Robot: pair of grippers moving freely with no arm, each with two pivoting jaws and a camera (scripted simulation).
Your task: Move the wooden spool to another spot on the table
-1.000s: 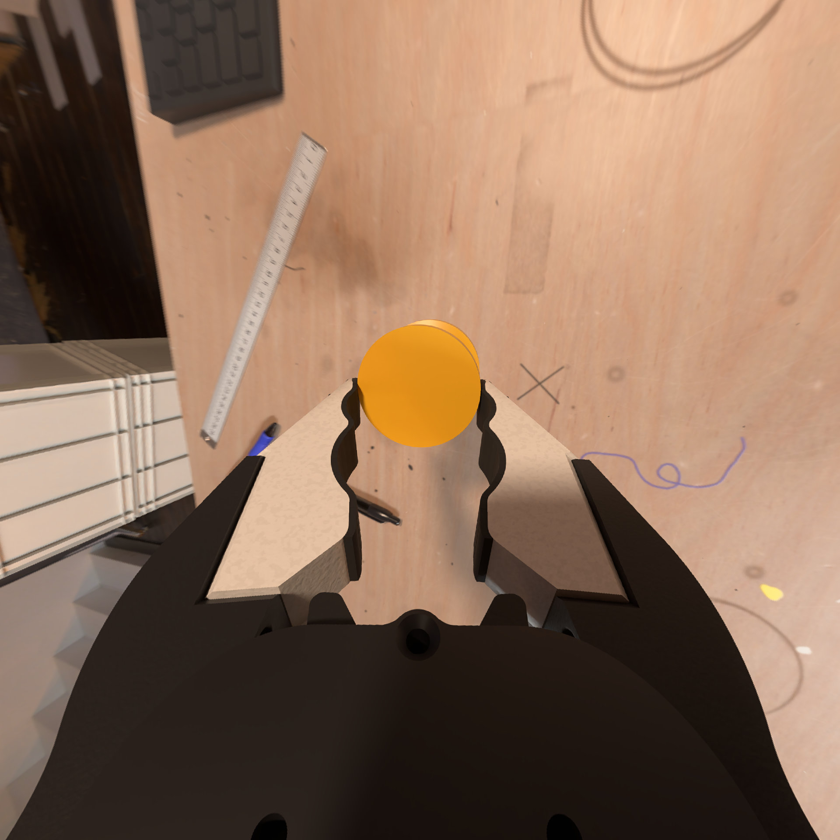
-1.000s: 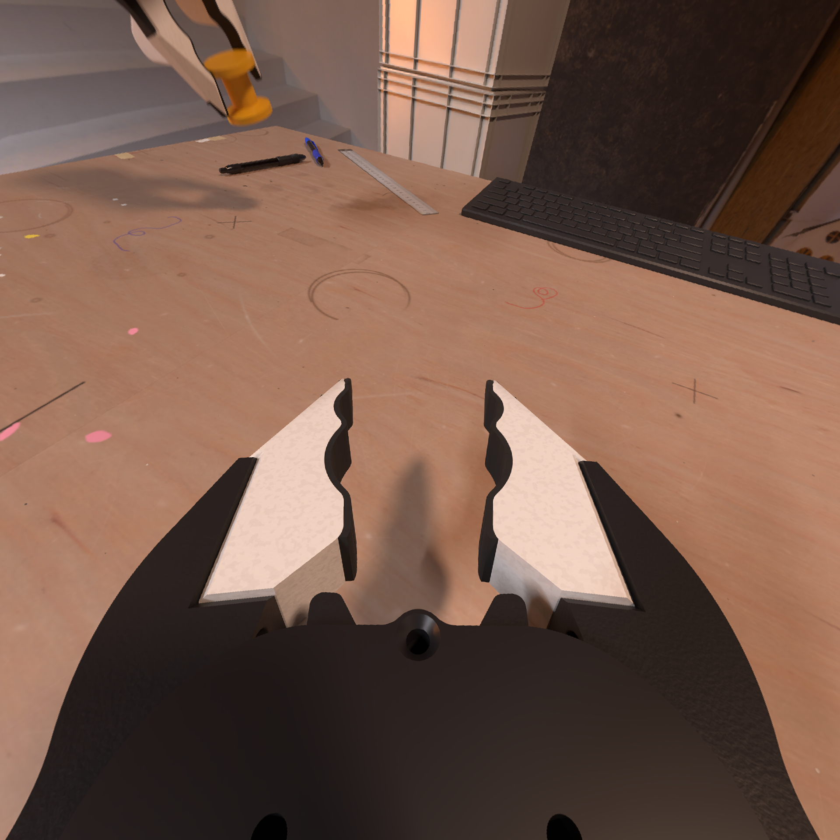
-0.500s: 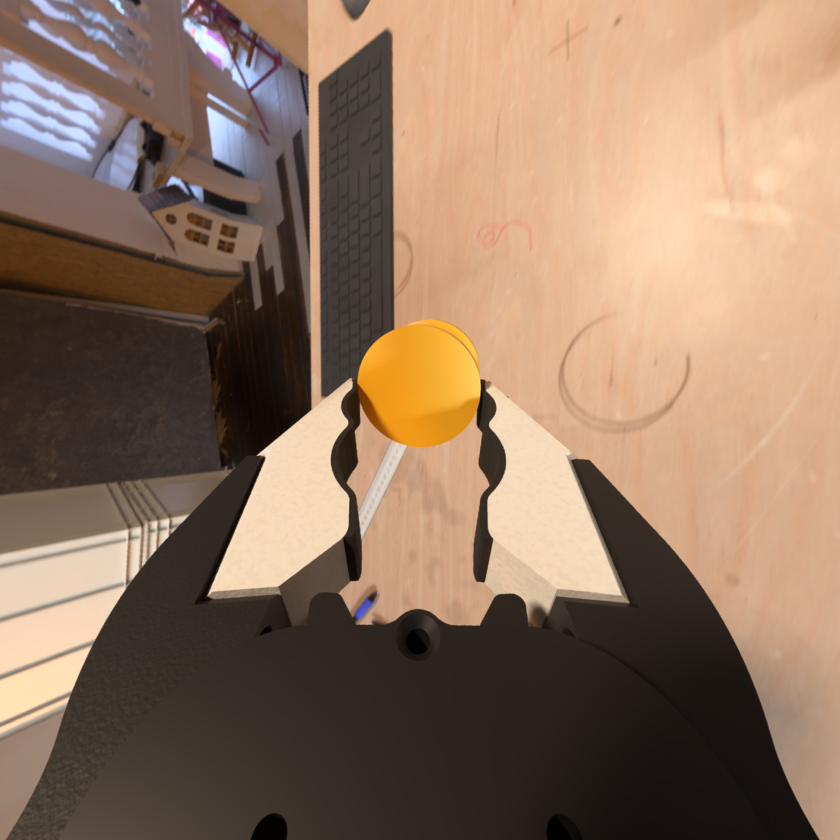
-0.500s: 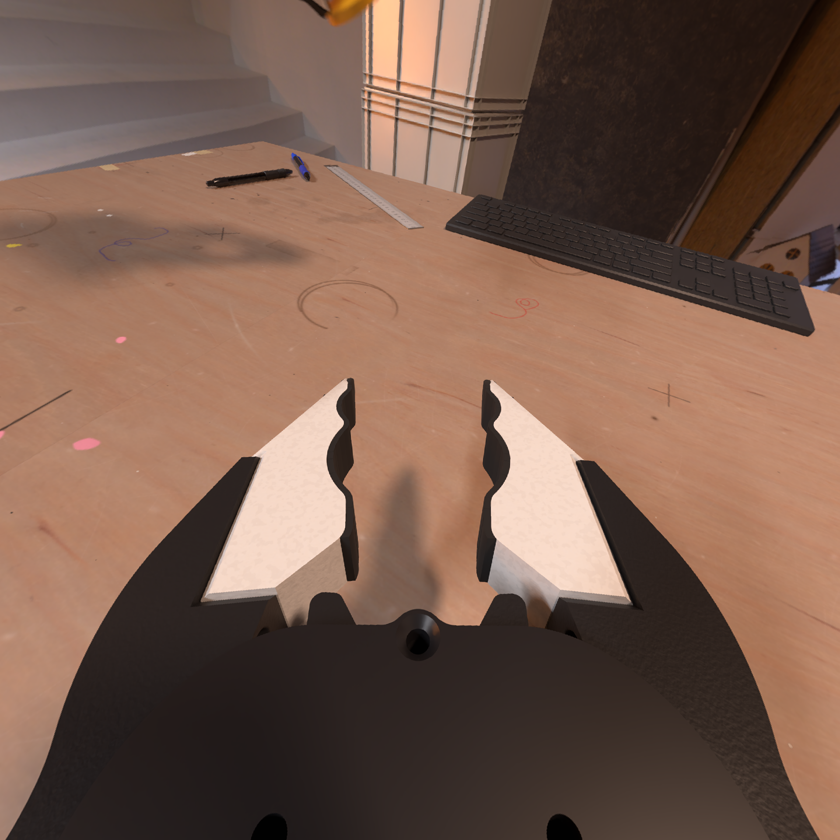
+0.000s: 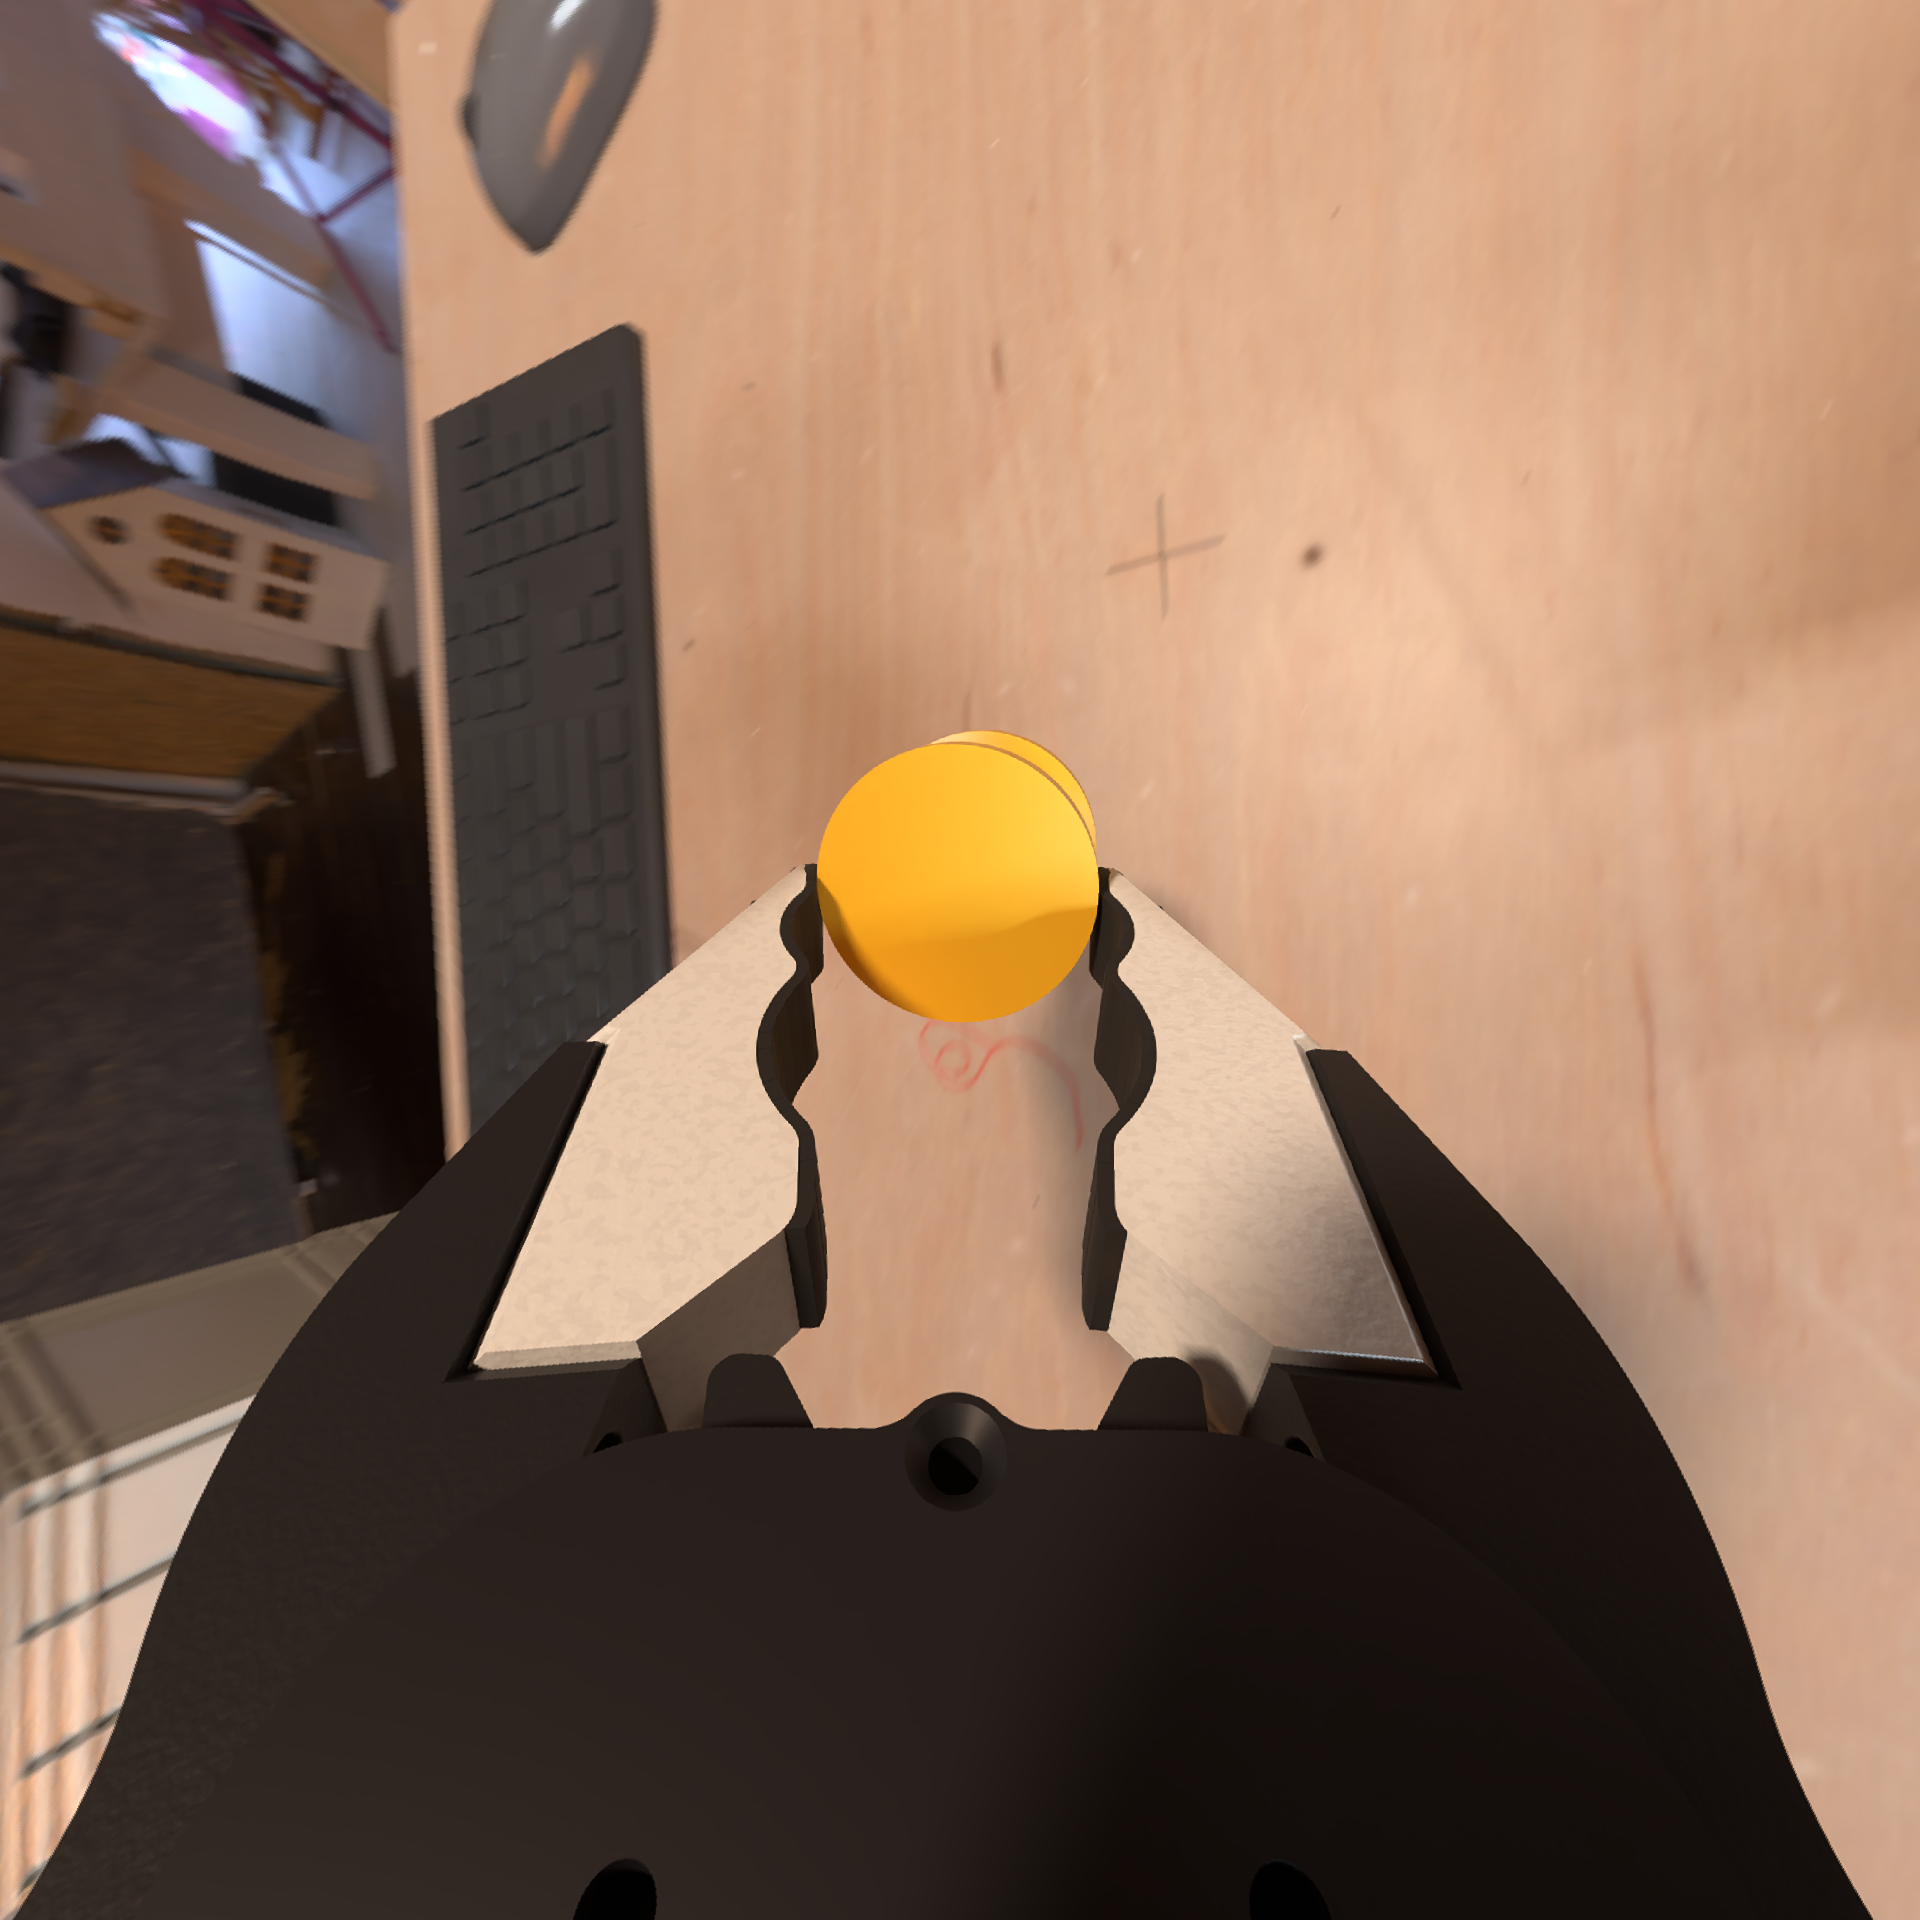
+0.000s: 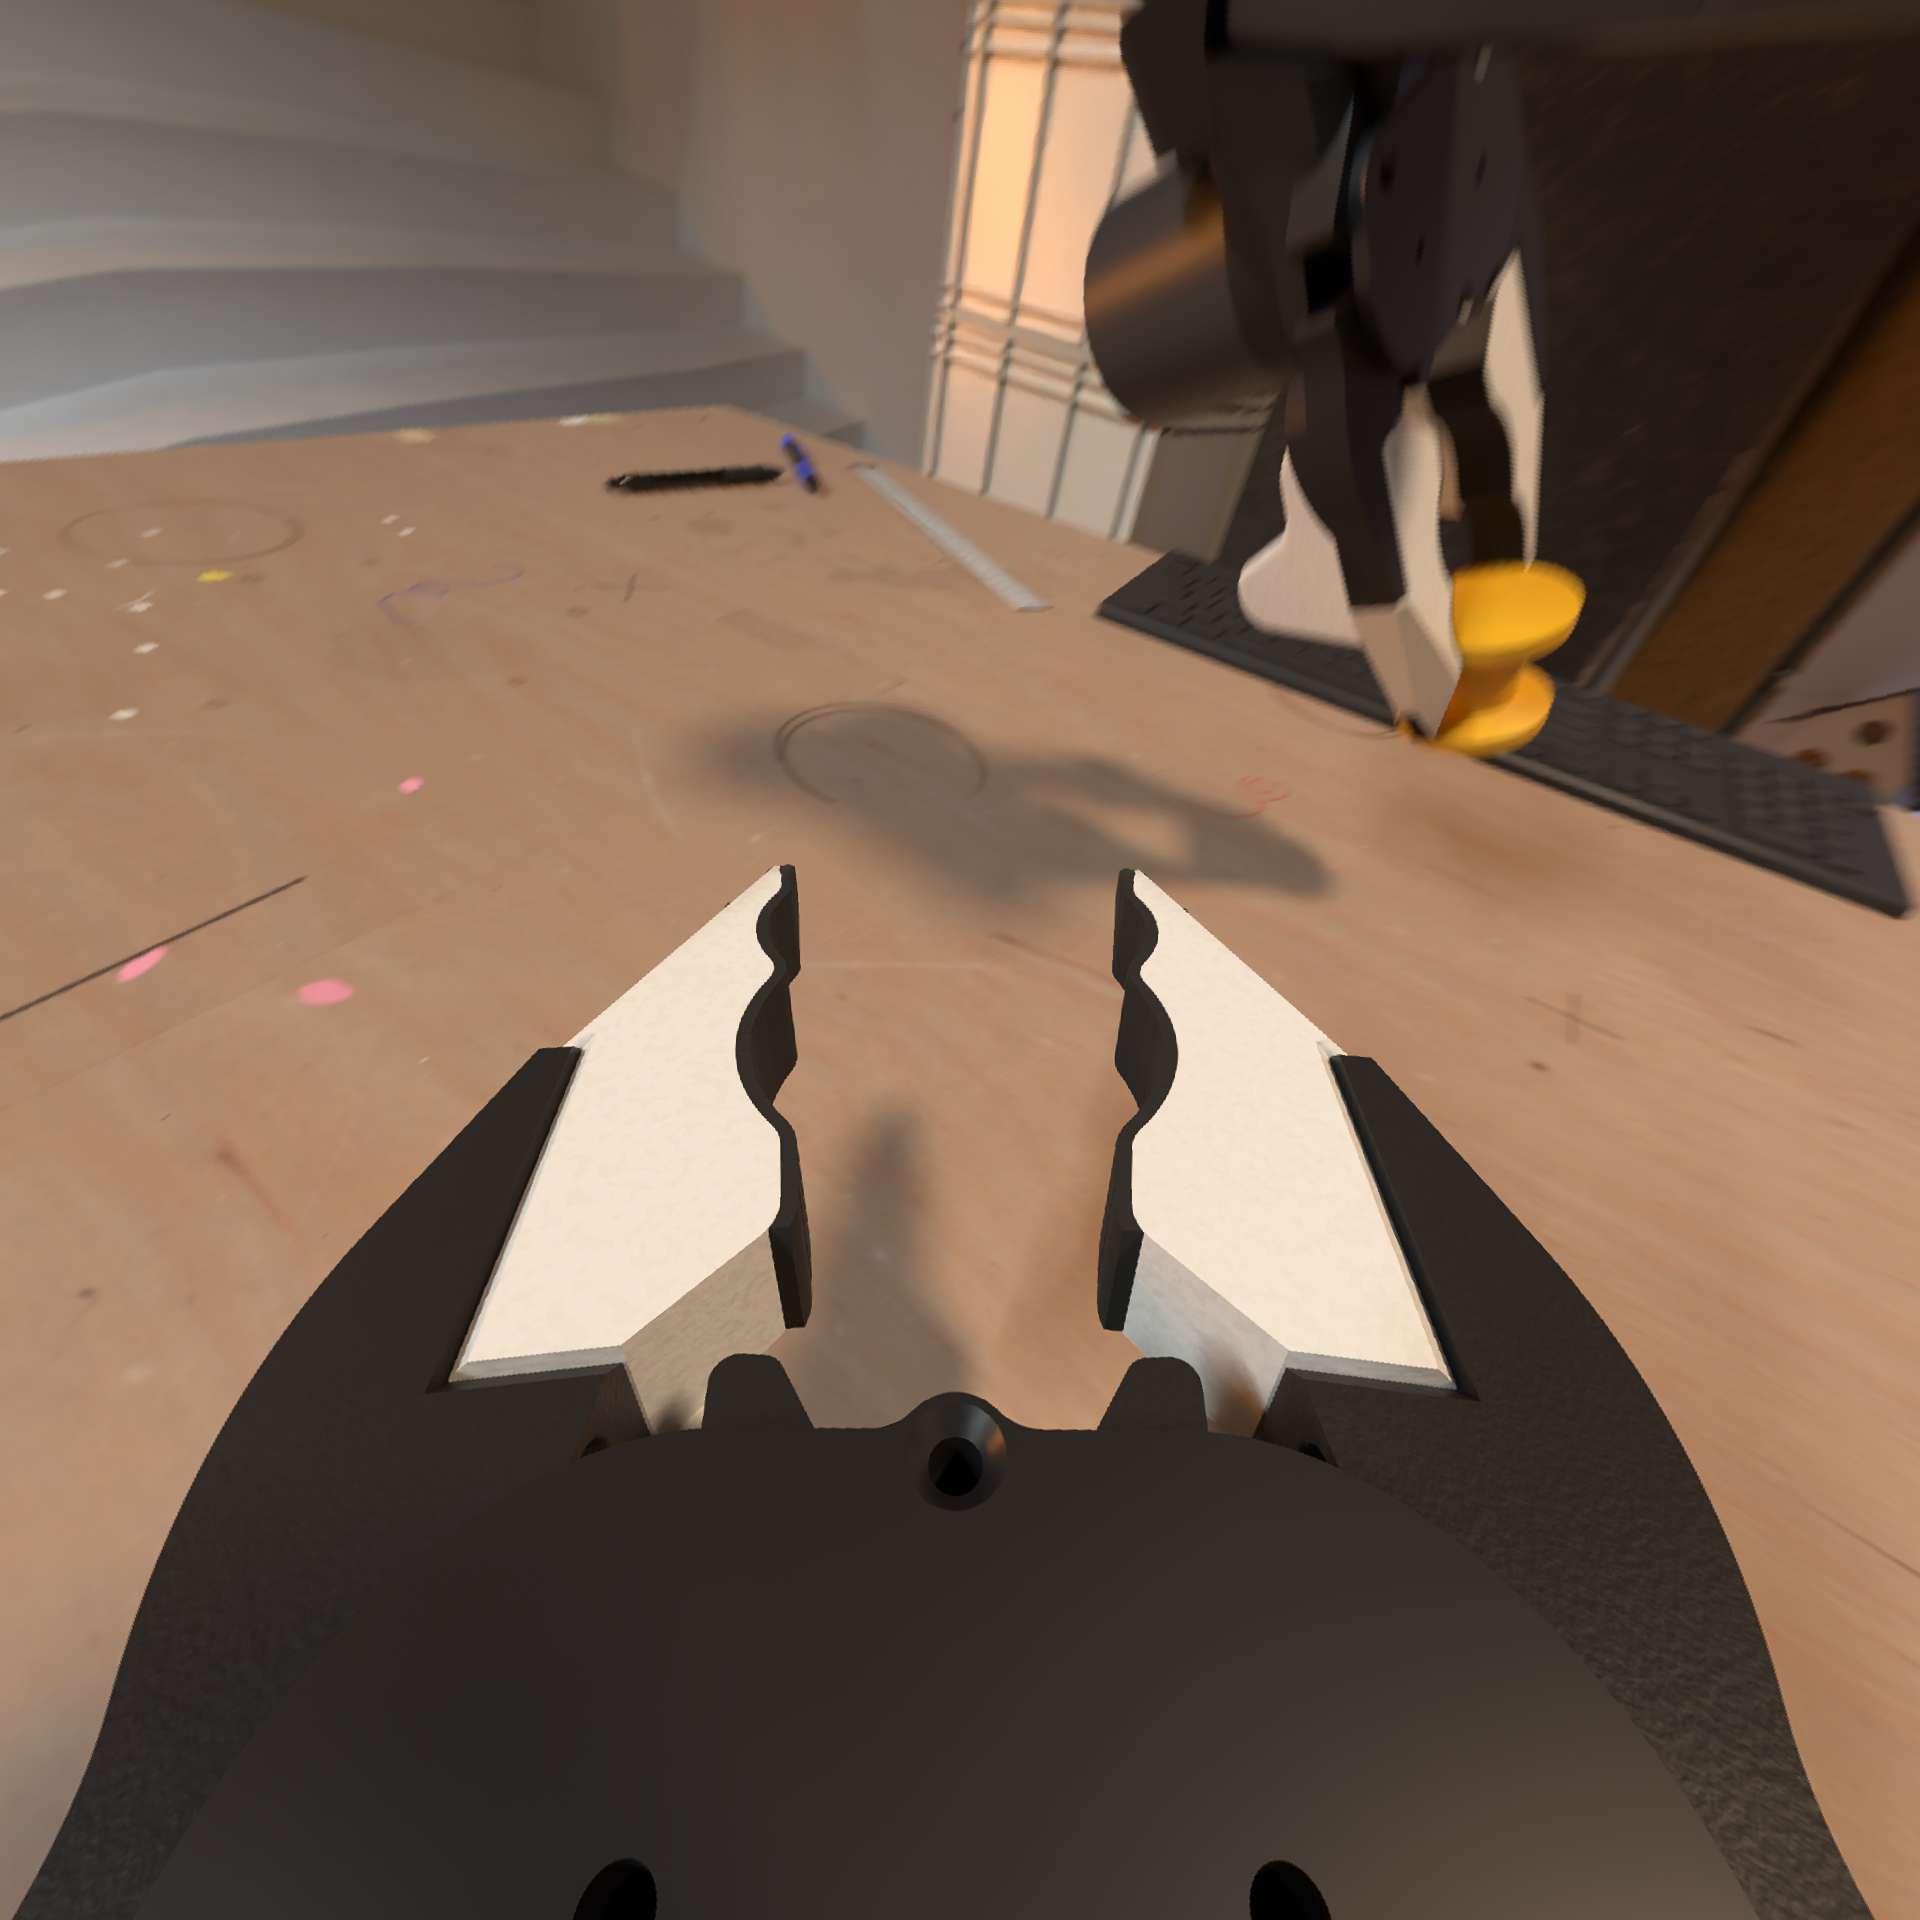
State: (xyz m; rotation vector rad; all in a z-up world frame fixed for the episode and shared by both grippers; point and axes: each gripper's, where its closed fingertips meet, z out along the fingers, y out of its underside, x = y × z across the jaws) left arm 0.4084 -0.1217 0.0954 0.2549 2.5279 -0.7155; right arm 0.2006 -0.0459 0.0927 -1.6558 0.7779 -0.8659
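Observation:
The orange wooden spool (image 5: 956,878) sits between the tips of my left gripper (image 5: 956,894), which is shut on it and holds it in the air above the wooden table (image 5: 1455,727). In the right wrist view the spool (image 6: 1501,655) hangs upright in the left gripper (image 6: 1439,675) at the upper right, just above the keyboard's near edge. My right gripper (image 6: 956,894) is open and empty, low over the table's middle.
A black keyboard (image 5: 551,707) lies along the table's edge; it also shows in the right wrist view (image 6: 1662,758). A grey mouse (image 5: 556,114) lies beyond it. A ruler (image 6: 951,540), a black pen (image 6: 691,480) and a blue pen (image 6: 800,462) lie far off.
My left gripper has carried the spool along the table from over the ruler and pens to beside the keyboard, and has come into the right wrist view. My right gripper has barely moved.

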